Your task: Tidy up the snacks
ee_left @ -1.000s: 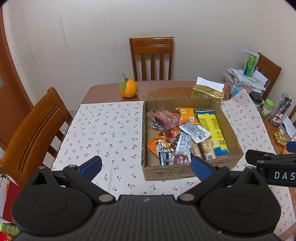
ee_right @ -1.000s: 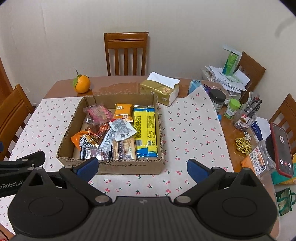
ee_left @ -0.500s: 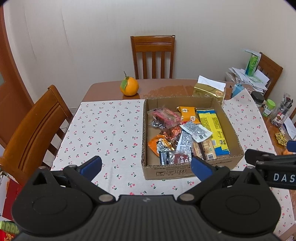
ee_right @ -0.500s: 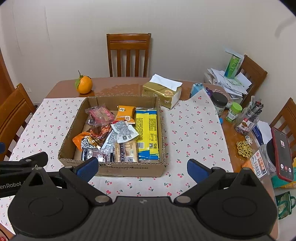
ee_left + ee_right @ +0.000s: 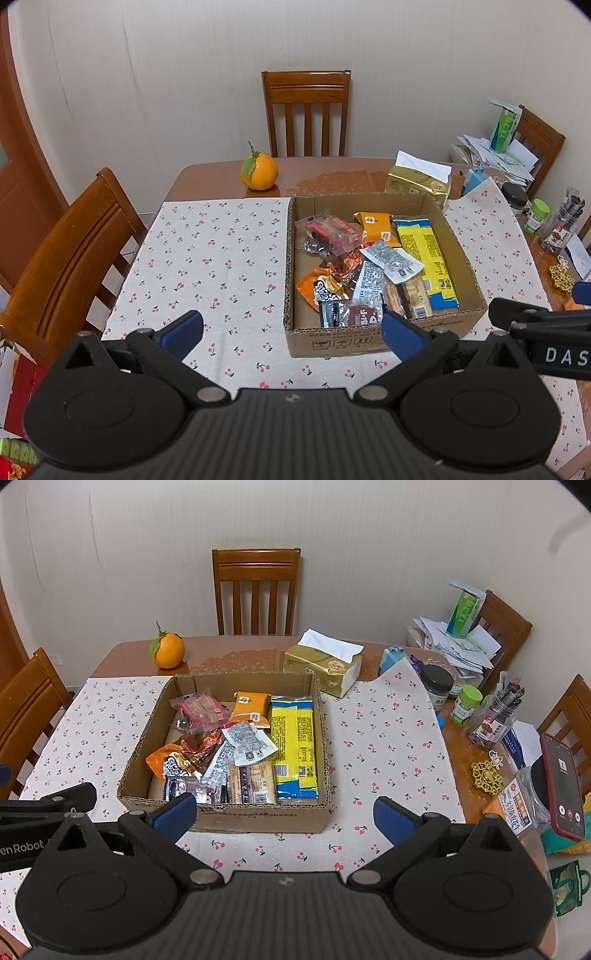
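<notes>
Both claws are spread wide with nothing between the blue pads. The left gripper [image 5: 291,330] hangs over the near edge of the cherry-print cloth [image 5: 218,258], its right pad overlapping the near-left corner of the cardboard box [image 5: 369,341]. The right gripper [image 5: 284,812] hangs in front of the box's near wall, its left pad overlapping that wall's left part.

Compared with one second ago, both cameras sit slightly farther back and higher: the box and the chair [image 5: 306,110] beyond it appear marginally lower in frame. No snack has changed position.

Inside the box, the dark wrappers [image 5: 349,313] lie against the near wall. The orange pouch [image 5: 317,286] lies behind them to the left. The yellow packet [image 5: 428,258] runs along the right side. The pink packet [image 5: 330,230] lies toward the far-left corner.

Beyond the box's far-left corner stands an orange [image 5: 259,171]. Beyond its far-right corner stands a gold tissue pack [image 5: 419,181].

Only the right wrist view shows the red phone [image 5: 563,786], well right of the box. Only the left wrist view shows the full left span of cloth.
</notes>
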